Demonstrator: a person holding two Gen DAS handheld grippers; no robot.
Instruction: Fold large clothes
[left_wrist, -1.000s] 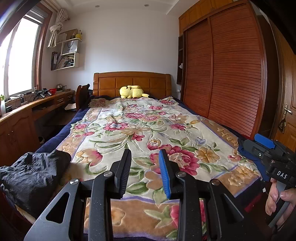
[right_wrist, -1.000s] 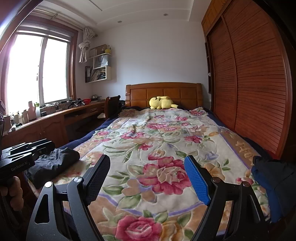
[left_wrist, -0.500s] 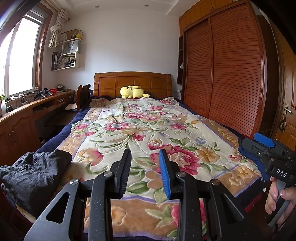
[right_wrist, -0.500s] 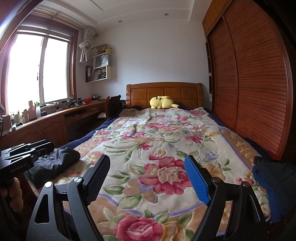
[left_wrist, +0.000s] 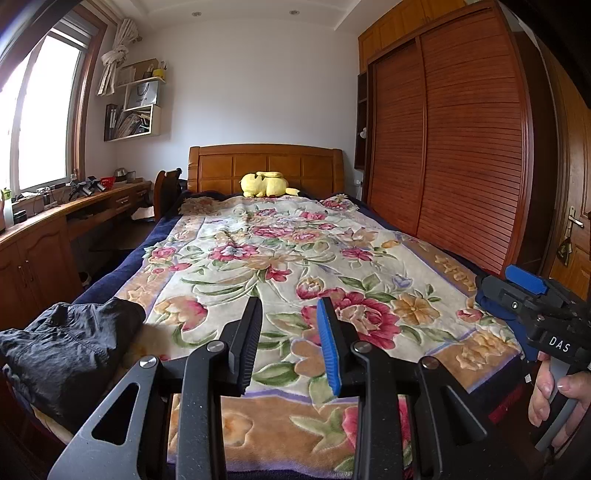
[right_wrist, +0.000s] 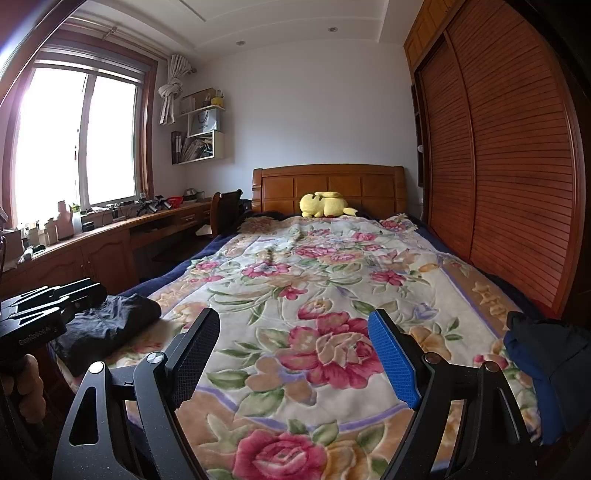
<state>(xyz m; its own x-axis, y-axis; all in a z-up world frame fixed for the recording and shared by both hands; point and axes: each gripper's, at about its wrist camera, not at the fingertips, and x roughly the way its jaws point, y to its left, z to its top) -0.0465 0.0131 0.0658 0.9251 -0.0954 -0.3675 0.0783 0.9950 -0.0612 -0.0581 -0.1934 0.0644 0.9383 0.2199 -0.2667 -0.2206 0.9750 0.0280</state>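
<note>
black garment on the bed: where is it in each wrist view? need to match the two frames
Left wrist: black garment lies at the lower left, on the bed's near left corner, left of the left hand-held gripper.
Right wrist: black garment at mid-left, same corner, just behind the other gripper's body.
Shared landmark: yellow plush toy at the headboard.

Left claw (left_wrist: 290, 338) narrowly parted, right claw (right_wrist: 295, 354) wide apart, both empty, aimed slightly downward
</note>
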